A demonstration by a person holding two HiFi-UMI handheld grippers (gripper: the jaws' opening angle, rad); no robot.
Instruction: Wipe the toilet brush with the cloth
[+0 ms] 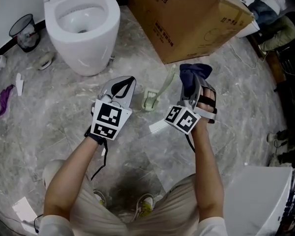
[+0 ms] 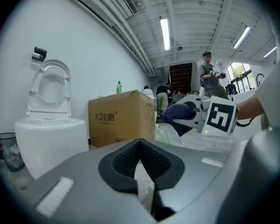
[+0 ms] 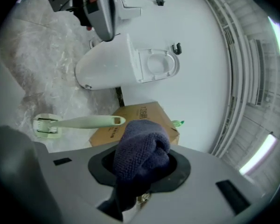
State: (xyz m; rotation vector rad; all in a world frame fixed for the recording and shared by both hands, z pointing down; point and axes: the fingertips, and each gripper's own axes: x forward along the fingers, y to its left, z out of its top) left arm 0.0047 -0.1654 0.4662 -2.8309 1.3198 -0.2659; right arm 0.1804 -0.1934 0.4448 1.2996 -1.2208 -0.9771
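A pale green toilet brush (image 1: 156, 93) lies flat on the marble floor between my two grippers, its bristle head nearest me. In the right gripper view the toilet brush (image 3: 79, 122) lies ahead of the jaws, apart from them. My right gripper (image 1: 194, 82) is shut on a bunched dark blue cloth (image 1: 194, 73), held just right of the brush handle and not touching it. The cloth (image 3: 141, 152) fills the jaws of the right gripper (image 3: 141, 174). My left gripper (image 1: 124, 82) hovers left of the brush head. In its own view the left gripper (image 2: 140, 146) is shut with nothing held.
A white toilet (image 1: 83, 23) stands at the far left, a large cardboard box (image 1: 187, 18) behind the brush. A black waste bin (image 1: 25, 32), a purple scrap (image 1: 5, 98) and a white slip (image 1: 157, 127) are on the floor. A white unit (image 1: 260, 200) stands near right.
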